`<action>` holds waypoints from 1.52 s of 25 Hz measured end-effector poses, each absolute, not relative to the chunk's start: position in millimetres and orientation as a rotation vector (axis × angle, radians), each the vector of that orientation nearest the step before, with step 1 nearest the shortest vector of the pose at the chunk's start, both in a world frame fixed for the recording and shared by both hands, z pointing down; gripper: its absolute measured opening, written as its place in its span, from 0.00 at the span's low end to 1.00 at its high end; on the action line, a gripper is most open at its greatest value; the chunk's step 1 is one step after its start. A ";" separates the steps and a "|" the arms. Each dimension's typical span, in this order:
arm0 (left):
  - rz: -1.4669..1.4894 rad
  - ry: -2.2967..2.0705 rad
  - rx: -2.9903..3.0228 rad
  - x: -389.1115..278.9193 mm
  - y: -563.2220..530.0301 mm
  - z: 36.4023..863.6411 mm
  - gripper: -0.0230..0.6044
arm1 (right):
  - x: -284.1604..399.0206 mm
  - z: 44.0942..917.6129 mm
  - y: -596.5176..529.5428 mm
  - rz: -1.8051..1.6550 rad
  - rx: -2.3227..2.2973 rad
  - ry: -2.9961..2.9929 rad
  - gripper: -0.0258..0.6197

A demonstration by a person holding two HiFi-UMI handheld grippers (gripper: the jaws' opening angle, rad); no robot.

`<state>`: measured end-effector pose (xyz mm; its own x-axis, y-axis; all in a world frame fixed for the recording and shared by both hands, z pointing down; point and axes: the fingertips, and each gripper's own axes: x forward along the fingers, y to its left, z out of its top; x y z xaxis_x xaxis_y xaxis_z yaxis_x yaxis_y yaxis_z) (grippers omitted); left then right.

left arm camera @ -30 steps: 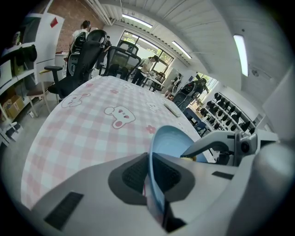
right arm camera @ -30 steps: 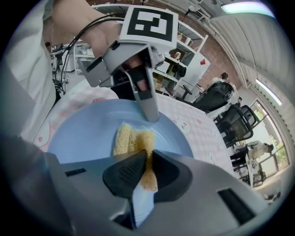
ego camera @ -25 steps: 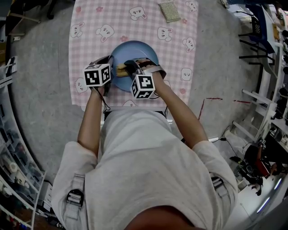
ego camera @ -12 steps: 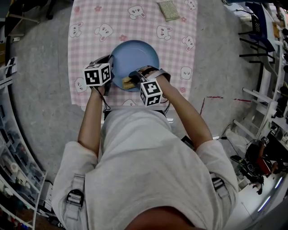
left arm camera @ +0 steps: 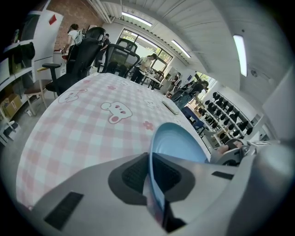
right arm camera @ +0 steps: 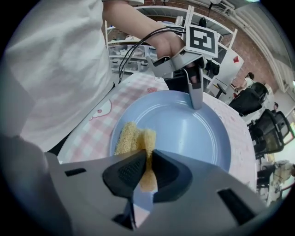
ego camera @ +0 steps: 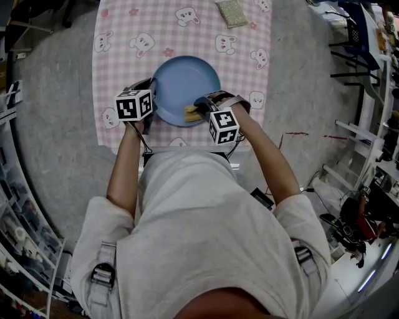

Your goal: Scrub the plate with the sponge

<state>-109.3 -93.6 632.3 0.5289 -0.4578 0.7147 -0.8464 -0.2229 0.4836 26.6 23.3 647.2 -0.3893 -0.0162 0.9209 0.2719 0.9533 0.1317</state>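
A blue plate (ego camera: 186, 87) lies on a pink checked cloth (ego camera: 124, 37). My left gripper (ego camera: 150, 103) is shut on the plate's left rim; in the left gripper view the rim (left arm camera: 150, 161) runs between the pads of that gripper (left arm camera: 150, 177). My right gripper (ego camera: 201, 112) is shut on a yellow sponge (ego camera: 191, 113), which rests on the plate's near edge. In the right gripper view the sponge (right arm camera: 131, 138) sticks out past the right gripper (right arm camera: 146, 170) onto the plate (right arm camera: 184, 129), and the left gripper (right arm camera: 196, 94) clamps the far rim.
A second greenish scouring pad (ego camera: 232, 12) lies at the cloth's far edge. The cloth covers a small table over grey floor (ego camera: 56, 124). Racks and gear (ego camera: 374, 124) crowd the right side. Office chairs (left arm camera: 92, 46) and people stand beyond the table.
My right gripper has slid the sponge rightward along the plate's near part, from the left-centre to the near right rim. The left gripper has kept its hold on the rim.
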 end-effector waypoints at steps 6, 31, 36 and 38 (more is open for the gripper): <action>0.535 -1.059 1.863 -105.6 -88.0 635.5 0.08 | 48.9 650.2 2.0 -0.303 -0.152 -1.904 0.11; 0.458 -0.992 1.840 -77.7 -95.6 631.6 0.10 | 62.6 645.1 -153.1 -0.138 0.409 -1.756 0.11; 0.484 -0.978 1.873 -71.1 -110.7 630.0 0.10 | 51.4 639.7 -170.4 -0.154 0.517 -1.765 0.11; 0.498 -0.959 1.891 -68.4 -117.9 631.6 0.10 | 43.9 639.5 -175.4 -0.157 0.546 -1.774 0.11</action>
<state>-68.4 -117.9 631.6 0.6134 -0.4125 0.6735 -0.7882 -0.2660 0.5549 43.9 -175.4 639.5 -0.1769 -0.4401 0.8803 -0.2785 0.8803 0.3841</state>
